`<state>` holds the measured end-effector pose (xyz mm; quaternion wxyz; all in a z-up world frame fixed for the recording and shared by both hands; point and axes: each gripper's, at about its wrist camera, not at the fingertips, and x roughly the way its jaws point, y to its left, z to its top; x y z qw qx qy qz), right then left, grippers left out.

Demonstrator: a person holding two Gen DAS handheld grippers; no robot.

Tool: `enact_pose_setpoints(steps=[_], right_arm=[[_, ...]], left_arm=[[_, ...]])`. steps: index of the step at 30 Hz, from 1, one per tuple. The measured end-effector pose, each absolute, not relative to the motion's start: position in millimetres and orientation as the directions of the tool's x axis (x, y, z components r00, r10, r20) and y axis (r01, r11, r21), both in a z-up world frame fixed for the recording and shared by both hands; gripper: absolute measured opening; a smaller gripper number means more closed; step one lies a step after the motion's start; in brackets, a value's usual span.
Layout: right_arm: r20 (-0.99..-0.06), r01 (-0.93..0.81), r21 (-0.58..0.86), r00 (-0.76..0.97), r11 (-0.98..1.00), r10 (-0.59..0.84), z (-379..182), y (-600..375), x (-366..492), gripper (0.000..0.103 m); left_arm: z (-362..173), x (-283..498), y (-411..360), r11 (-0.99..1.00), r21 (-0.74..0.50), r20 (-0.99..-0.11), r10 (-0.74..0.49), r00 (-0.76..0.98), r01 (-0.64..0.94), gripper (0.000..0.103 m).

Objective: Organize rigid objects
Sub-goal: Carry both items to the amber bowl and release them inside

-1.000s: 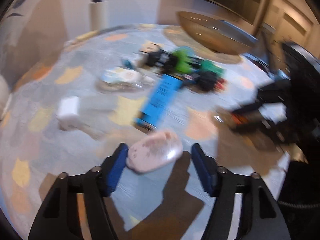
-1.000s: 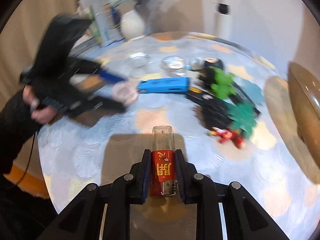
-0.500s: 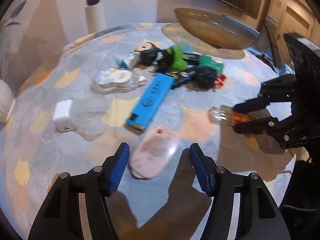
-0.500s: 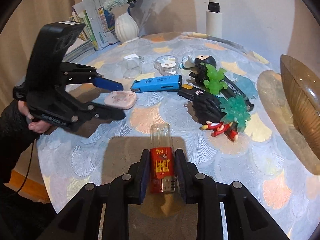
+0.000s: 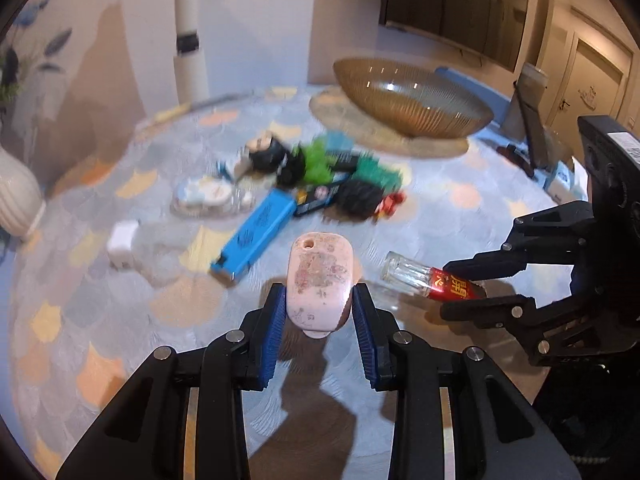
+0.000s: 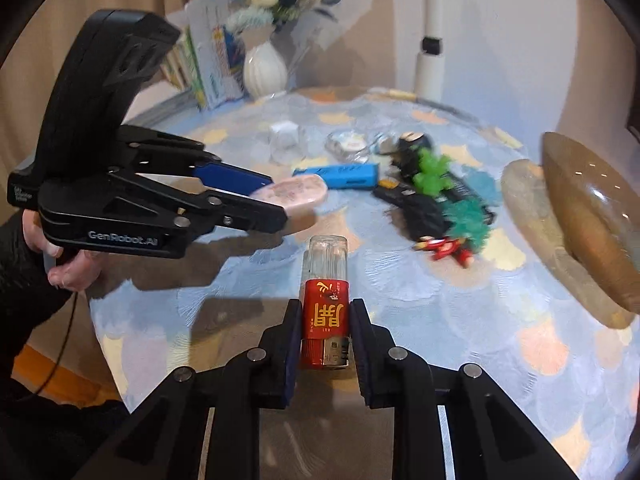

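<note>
Your round table [image 5: 100, 344], with its blue and orange scalloped cloth, carries everything here. At its far side sits the big brown ribbed bowl [image 5: 412, 100] on a woven mat, empty as far as you can see and the likely home for the loose pieces. Between you and the bowl lies the pile not yet sorted: a blue box [image 5: 256, 236], dark toy figures with green plastic plants [image 5: 320, 164], a clear packet, and a small white cube [image 5: 122, 240] off toward the white vase [image 6: 264, 68].

What changed in the last second is in your left gripper [image 5: 320, 308]. A moment ago its blue pads stood wide on either side of the pink oval case [image 5: 320, 280], which lay on the cloth; now the jaws are closing and the pads press on both flanks of the case. From the right wrist view it looks carried just clear of the table, with its shadow beneath. So that pickup looks done.

Your right gripper [image 6: 325, 332] is as it was, clamped on the red-labelled lighter [image 6: 325, 312], clear end pointing forward.

With both hands loaded, your next move is probably the carry to the bowl. Watch the smooth case: it could slip.
</note>
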<state>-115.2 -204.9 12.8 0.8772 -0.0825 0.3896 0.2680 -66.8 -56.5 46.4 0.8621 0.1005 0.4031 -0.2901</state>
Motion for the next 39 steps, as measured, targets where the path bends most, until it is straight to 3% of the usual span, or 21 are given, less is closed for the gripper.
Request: enact_pose_setpoints(steps=[6,11,14,18,27,28,29,31,39], right_arm=[[-0.678,-0.398,0.025,0.667,0.917,0.308,49.8,-246.2,-122.9,0.023],[-0.654,-0.094,-0.011,0.754,0.995,0.064,100.3,-314.3,-110.0,0.023],[-0.644,0.023,0.059,0.765,0.998,0.020,124.2,-359.8,-96.4,0.023],[-0.679,0.115,0.067,0.733,0.991,-0.039,127.4,-391.1,-68.8,0.023],[-0.790,0.172,0.080,0.611,0.982,-0.043,90.2,-409.8,-22.0,0.023],[-0.793,0.186,0.081,0.607,0.979,-0.050,89.0,-411.6,-20.4,0.024],[-0.797,0.207,0.071,0.600,0.976,-0.070,88.1,-414.4,-18.9,0.024],[-0.784,0.234,0.058,0.613,0.970,-0.101,90.2,-417.8,-19.9,0.025],[-0.714,0.166,0.111,0.699,0.980,-0.037,116.4,-397.4,-52.7,0.034]], left_arm=[[85.8,-62.8,-88.4,0.791,-0.027,-0.694,-0.455,0.558,0.611,0.030],[124.4,-37.7,-138.0,0.759,-0.007,-0.644,-0.501,0.578,0.651,0.030],[139.4,-12.0,-177.3,0.755,-0.007,-0.629,-0.513,0.584,0.656,0.030],[124.8,25.1,-220.0,0.744,-0.073,-0.684,-0.522,0.509,0.665,0.030],[88.8,57.1,-266.5,0.758,-0.082,-0.761,-0.466,0.451,0.647,0.031],[88.4,58.9,-267.0,0.762,-0.086,-0.765,-0.463,0.447,0.642,0.040],[89.6,60.0,-265.8,0.766,-0.088,-0.768,-0.459,0.446,0.636,0.056],[97.8,57.0,-256.3,0.778,-0.098,-0.745,-0.471,0.473,0.621,0.064],[144.5,20.6,-173.3,0.822,-0.118,-0.656,-0.486,0.578,0.557,0.064]])
